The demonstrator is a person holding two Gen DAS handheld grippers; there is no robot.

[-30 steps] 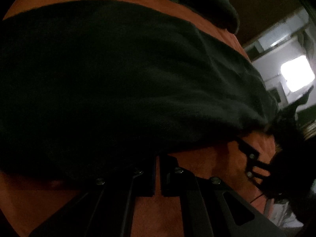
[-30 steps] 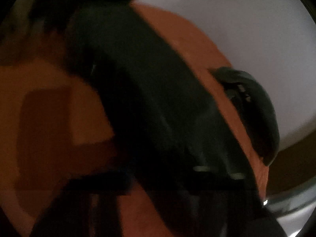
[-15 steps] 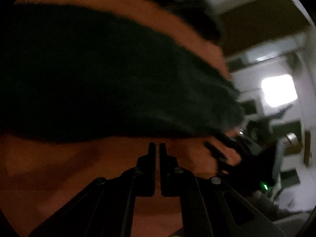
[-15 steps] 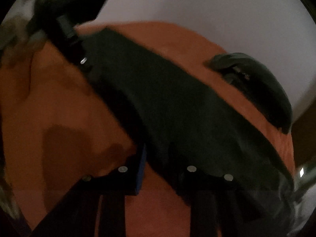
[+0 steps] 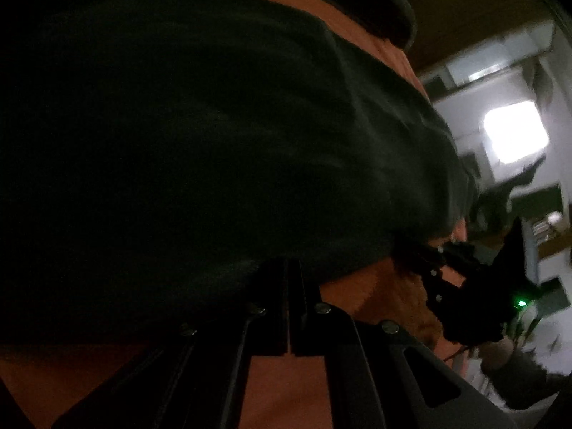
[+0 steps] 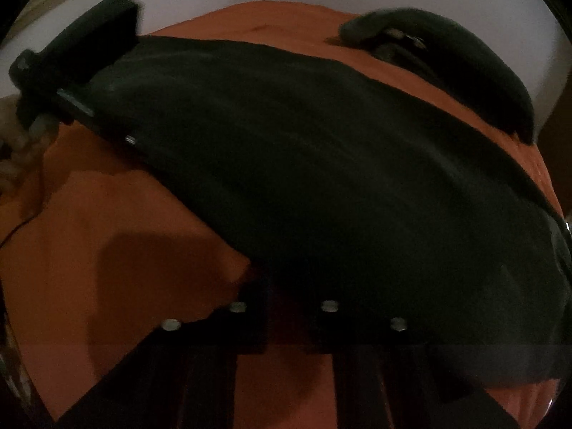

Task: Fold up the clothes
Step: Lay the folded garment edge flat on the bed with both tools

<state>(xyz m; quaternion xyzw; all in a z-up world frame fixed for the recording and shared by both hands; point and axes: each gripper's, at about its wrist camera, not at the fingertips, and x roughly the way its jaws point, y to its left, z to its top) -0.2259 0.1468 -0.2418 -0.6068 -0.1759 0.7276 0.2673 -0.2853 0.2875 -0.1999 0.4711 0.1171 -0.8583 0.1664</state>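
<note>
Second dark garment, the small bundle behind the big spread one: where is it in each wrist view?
Left wrist: the small dark bundle sits at the top edge, partly cropped.
Right wrist: upper right, curving along the far edge.
Shared landmark: the big dark garment on the orange cover.

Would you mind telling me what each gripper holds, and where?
The left gripper pinches the dark garment's near edge; the right gripper stands open at that edge.
</note>
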